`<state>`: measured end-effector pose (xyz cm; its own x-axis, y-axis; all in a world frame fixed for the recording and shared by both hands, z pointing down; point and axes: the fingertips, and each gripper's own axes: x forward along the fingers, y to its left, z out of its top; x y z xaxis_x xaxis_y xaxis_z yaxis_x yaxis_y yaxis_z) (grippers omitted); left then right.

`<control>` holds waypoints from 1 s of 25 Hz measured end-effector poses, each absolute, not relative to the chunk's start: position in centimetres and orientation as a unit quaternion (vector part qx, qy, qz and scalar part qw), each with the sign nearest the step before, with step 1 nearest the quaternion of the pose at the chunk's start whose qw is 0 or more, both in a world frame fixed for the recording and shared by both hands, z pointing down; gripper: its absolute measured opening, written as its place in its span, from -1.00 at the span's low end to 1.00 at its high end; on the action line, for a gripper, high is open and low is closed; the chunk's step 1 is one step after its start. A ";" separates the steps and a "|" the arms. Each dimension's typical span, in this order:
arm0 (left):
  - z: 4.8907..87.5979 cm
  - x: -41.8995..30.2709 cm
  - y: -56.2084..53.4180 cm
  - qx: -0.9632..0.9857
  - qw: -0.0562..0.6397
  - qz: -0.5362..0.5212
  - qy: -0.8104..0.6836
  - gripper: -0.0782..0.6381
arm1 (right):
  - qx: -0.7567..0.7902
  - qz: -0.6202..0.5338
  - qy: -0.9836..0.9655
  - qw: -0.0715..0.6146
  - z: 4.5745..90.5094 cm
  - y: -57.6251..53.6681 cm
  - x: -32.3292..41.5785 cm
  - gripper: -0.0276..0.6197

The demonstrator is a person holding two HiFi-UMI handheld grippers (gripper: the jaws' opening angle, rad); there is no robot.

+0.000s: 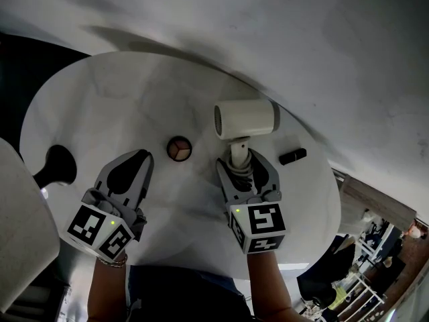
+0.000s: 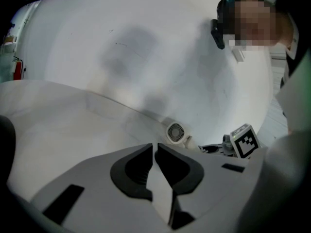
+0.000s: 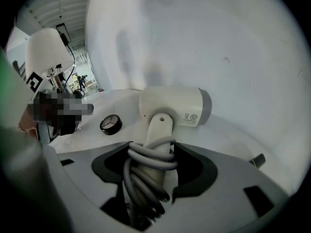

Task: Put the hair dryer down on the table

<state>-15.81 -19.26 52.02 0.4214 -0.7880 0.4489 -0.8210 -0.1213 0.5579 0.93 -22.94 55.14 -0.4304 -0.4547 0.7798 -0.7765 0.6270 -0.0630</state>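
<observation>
The right tool (image 3: pixel 151 150) is grasping the cord-wrapped handle of a smooth white hair dryer (image 3: pixel 177 106), upright at the right of the round white bench (image 1: pixel 120 92). The barrel's label is showing too small to read. The left tool (image 2: pixel 155 152) is sitting clenched and empty.

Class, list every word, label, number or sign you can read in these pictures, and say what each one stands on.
No text here is legible.
On the hair dryer: a small printed label with round symbols, too small to read.
On the left tongs and the right tongs: each cube bears black-and-white square markers, with no letters or digits.
</observation>
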 end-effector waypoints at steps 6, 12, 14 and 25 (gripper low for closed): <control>51.8 -16.1 -19.2 0.749 0.385 0.020 -0.539 -0.65 | 0.376 0.209 -0.817 0.384 55.2 -23.0 0.9 -0.05; 51.5 -15.9 -19.2 0.750 0.384 0.017 -0.539 -0.65 | 0.380 0.206 -0.815 0.385 55.2 -22.9 0.9 -0.05; 51.3 -15.9 -19.1 0.750 0.382 0.017 -0.539 -0.65 | 0.381 0.206 -0.815 0.385 55.3 -22.9 0.9 -0.05; 50.0 -15.7 -18.3 0.757 0.376 0.016 -0.534 -0.65 | 0.388 0.194 -0.812 0.390 55.2 -22.9 0.8 -0.01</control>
<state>-15.66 -18.34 50.00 0.4286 -0.7967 0.4262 -0.8212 -0.1468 0.5515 0.80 -22.88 55.21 -0.3940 -0.4796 0.7841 -0.7820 0.6232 -0.0117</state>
